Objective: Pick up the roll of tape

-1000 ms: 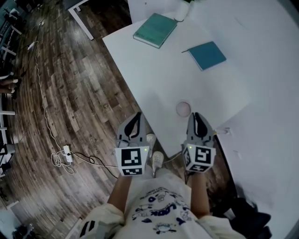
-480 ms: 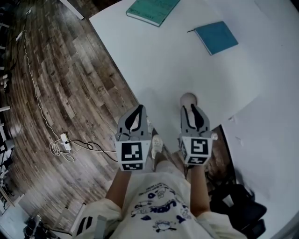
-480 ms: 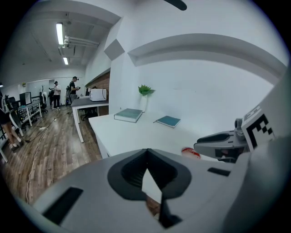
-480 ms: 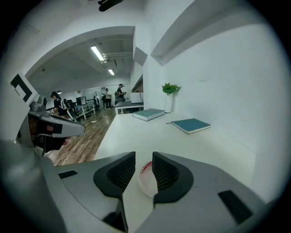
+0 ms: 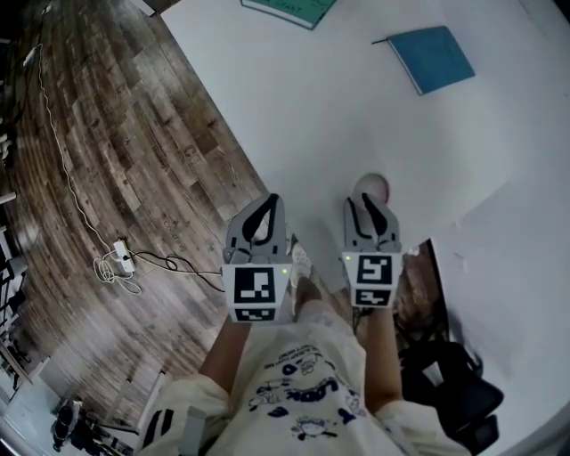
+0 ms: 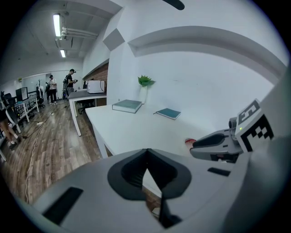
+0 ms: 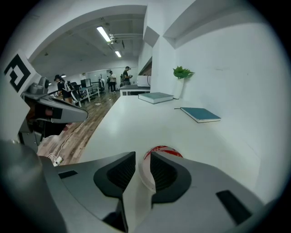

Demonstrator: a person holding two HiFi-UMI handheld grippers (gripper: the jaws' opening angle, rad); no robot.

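Note:
The roll of tape (image 5: 372, 185), white-walled with a red top, lies flat on the white table (image 5: 294, 107) near its front edge. My right gripper (image 5: 370, 201) is right behind it, fingertips at the roll. In the right gripper view the tape (image 7: 163, 151) fills the space just ahead of the right gripper (image 7: 142, 157). Its jaws stand a narrow gap apart, with the roll's near wall showing in the gap. My left gripper (image 5: 268, 199) hovers over the table's front-left edge, beside the right one. In its own view the left gripper (image 6: 146, 154) has its jaws touching, with nothing held.
A blue notebook (image 5: 434, 56) and a green book (image 5: 289, 7) lie far back on the table. A potted plant (image 6: 145, 82) stands by the wall. A power strip with cable (image 5: 120, 258) lies on the wooden floor at left. A dark bag (image 5: 445, 383) sits at lower right.
Both grippers have moved forward toward the table. The right gripper has closed the short distance to the tape, and its tips now reach the roll.

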